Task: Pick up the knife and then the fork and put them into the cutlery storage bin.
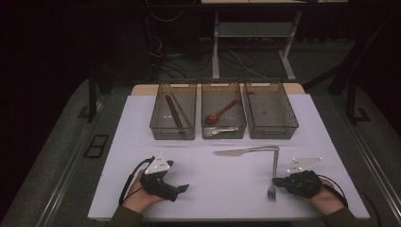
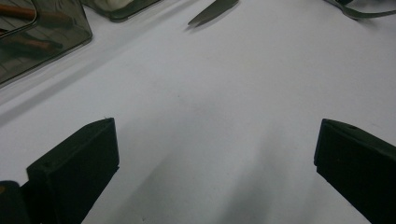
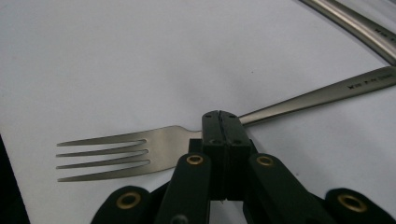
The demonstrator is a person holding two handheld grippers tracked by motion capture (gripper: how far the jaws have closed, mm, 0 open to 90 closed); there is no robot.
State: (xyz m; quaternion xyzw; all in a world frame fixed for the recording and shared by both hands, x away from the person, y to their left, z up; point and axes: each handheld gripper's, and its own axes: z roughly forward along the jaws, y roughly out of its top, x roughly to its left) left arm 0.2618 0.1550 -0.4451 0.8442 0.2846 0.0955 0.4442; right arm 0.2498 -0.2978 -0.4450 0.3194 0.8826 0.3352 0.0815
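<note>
Nearest, the right gripper point(image 1: 280, 181) lies on the white bench point(image 1: 213, 189), fingers pressed together at the neck of the silver metal fork point(image 3: 140, 151); whether they pinch it cannot be told. The left gripper point(image 1: 182, 189) rests spread, holding nothing. Beyond lies a silver table knife point(image 1: 246, 151); farther, three smoky translucent bins point(image 1: 269, 130) holding brown chopsticks point(image 1: 174, 112) and a red spoon point(image 1: 220, 113).

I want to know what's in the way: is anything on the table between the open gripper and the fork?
No. In the high view, bare white table separates the left gripper from the fork.
</note>
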